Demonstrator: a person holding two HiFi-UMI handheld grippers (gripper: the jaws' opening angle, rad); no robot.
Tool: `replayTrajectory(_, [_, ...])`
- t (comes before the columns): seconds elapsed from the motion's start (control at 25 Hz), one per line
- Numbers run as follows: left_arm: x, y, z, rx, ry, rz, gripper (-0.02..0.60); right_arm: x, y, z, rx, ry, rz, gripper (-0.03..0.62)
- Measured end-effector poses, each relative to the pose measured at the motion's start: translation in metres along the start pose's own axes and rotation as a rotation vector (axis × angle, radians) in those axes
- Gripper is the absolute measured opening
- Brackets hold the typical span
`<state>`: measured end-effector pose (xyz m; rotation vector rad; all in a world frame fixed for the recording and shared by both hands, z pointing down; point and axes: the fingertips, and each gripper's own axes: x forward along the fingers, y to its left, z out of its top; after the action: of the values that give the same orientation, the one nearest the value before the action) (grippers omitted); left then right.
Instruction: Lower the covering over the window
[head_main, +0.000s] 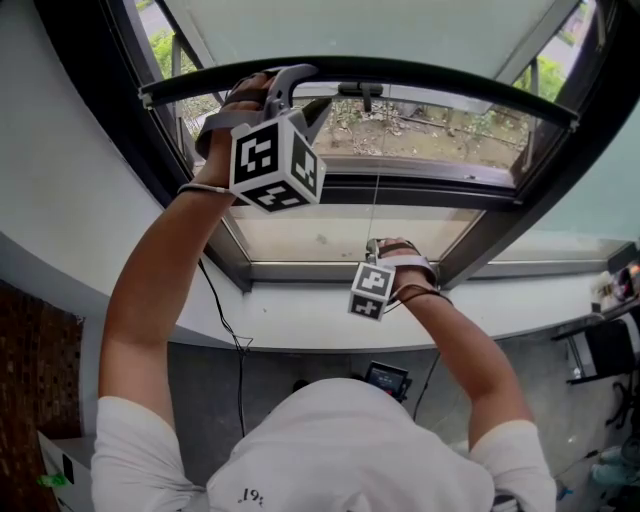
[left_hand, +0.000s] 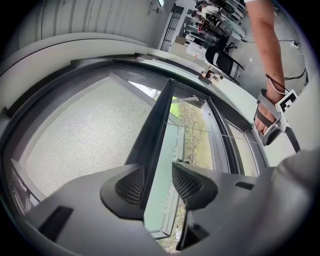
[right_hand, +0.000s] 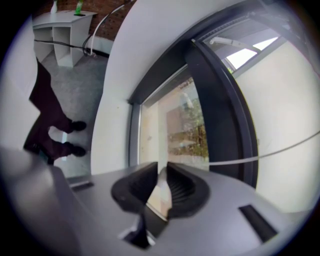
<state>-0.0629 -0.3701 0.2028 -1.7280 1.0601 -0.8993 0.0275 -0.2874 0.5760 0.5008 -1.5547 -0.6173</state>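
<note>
Grey moulded plastic, item one: left gripper (left_hand: 159, 180), raised to the top of the window. Its pads (left_hand: 131, 186) stand apart, with the dark bottom rail (left_hand: 152, 135) running away between them. One pad lies close along the rail and the other stands clear of it, so nothing is clamped.

Item two: right gripper (right_hand: 161, 182), held lower and just in front of the sill (head_main: 300, 310). Its jaws are nearly together, pinching the pale end of the pull cord (head_main: 375, 205). The cord rises in a thin straight line to the middle of the rail.

Item three: shade (head_main: 360, 30), pale woven fabric. It hangs only across the upper part of the opening, ending at the rail. The glass below is uncovered down to the dark window frame (head_main: 420, 190).

Beyond the glass: bare ground and greenery (head_main: 430, 130).

Handling notes, by judgement:
- The fabric looks light and limp and would crease if gripped, so it is no place to take hold.
- The rail looks stiff and narrow enough for the jaws. Held near its middle, it should come down level.
- The cord is thin and probably slick. A hold low down near its end, with a straight downward draw, should keep it from sliding through the pads.
</note>
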Motion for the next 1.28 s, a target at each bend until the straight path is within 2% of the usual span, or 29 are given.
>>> replayTrajectory(0.2, [0.000, -0.007, -0.001, -0.046, 0.022, -0.076, 0.166, 0.003, 0.001, -0.001, 0.051, -0.015, 0.016, 0.064])
replayTrajectory(0.44, [0.004, -0.018, -0.008, -0.007, 0.087, -0.131, 0.166, 0.005, 0.009, -0.004, 0.032, -0.004, 0.025, 0.064])
replayTrajectory(0.64, [0.005, -0.045, -0.016, -0.024, 0.117, -0.195, 0.166, 0.013, 0.033, -0.008, 0.053, -0.006, 0.067, 0.064])
replayTrajectory(1.28, [0.009, -0.072, -0.027, 0.003, 0.179, -0.229, 0.166, 0.027, 0.053, -0.018, 0.114, 0.012, 0.064, 0.064])
